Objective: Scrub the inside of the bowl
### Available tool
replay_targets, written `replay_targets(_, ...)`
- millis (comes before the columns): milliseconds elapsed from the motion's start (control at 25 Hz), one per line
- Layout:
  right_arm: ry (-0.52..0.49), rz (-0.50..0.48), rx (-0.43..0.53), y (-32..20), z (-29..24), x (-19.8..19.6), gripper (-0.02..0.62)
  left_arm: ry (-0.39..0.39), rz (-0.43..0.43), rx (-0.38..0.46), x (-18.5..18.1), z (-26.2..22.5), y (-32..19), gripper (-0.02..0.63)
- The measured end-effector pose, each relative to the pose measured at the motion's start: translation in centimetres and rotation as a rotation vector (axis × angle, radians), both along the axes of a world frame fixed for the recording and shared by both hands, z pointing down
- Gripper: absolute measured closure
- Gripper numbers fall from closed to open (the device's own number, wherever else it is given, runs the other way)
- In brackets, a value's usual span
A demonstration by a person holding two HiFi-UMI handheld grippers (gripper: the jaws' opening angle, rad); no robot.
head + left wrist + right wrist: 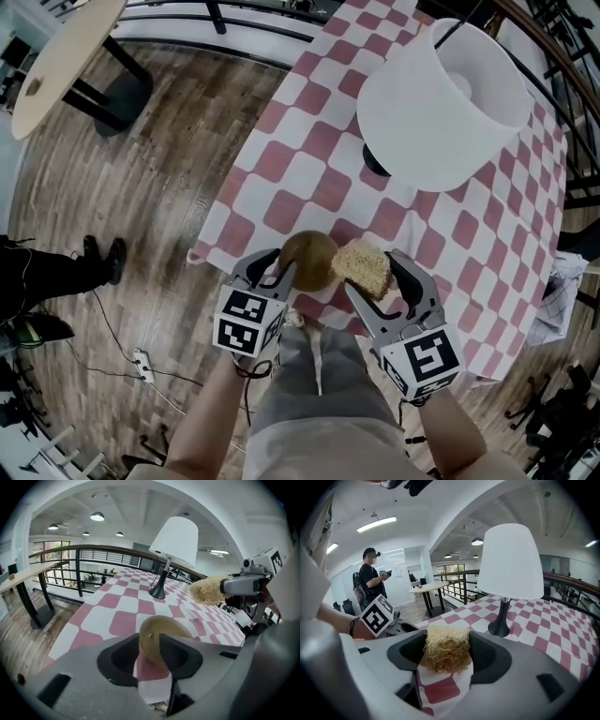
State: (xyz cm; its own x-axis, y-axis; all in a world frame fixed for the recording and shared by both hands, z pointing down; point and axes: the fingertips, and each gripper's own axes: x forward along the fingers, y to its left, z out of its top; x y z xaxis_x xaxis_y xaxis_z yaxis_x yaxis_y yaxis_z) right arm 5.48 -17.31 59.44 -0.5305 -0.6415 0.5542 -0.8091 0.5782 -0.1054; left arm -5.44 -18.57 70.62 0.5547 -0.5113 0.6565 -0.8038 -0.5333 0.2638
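An olive-brown bowl [309, 260] [164, 629] rests on the checked tablecloth [300, 178] close to the table's near edge. My left gripper [277, 266] [149, 643] reaches it from the left. Its jaws stand a little apart with the bowl's near rim between them, so it is open. To the right of the bowl my right gripper [375, 272] [447, 644] is shut on a straw-coloured fibre scrubber [364, 265] [446, 657]. The scrubber [208, 590] hangs just above and beside the bowl, and I cannot tell whether it touches the rim.
A white-shaded lamp [441, 103] [508, 564] on a black foot stands farther back on the table. A cloth [558, 300] hangs off the right side. On the wooden floor to the left are a round table [56, 56] and a power strip [142, 364]. A person [372, 576] stands beyond.
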Motion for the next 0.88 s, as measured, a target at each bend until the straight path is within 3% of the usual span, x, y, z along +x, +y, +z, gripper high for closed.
replay_targets(80,-0.001,0.005,0.001,0.1,-0.1,0.2,0.318,0.007,-0.019,0.035,-0.1,-0.4,-0.3,0.449)
replay_targets(560,-0.035,0.011,0.041,1.1,-3.2,-0.1,0.318,0.004,-0.026,0.169,-1.0,-7.2,-0.4,0.449)
replay_targets(880,-0.056,0.038,0.102,1.6,-7.5,0.0,0.318,-0.062,-0.058,0.396,-2.6,-15.0,-0.3,0.485)
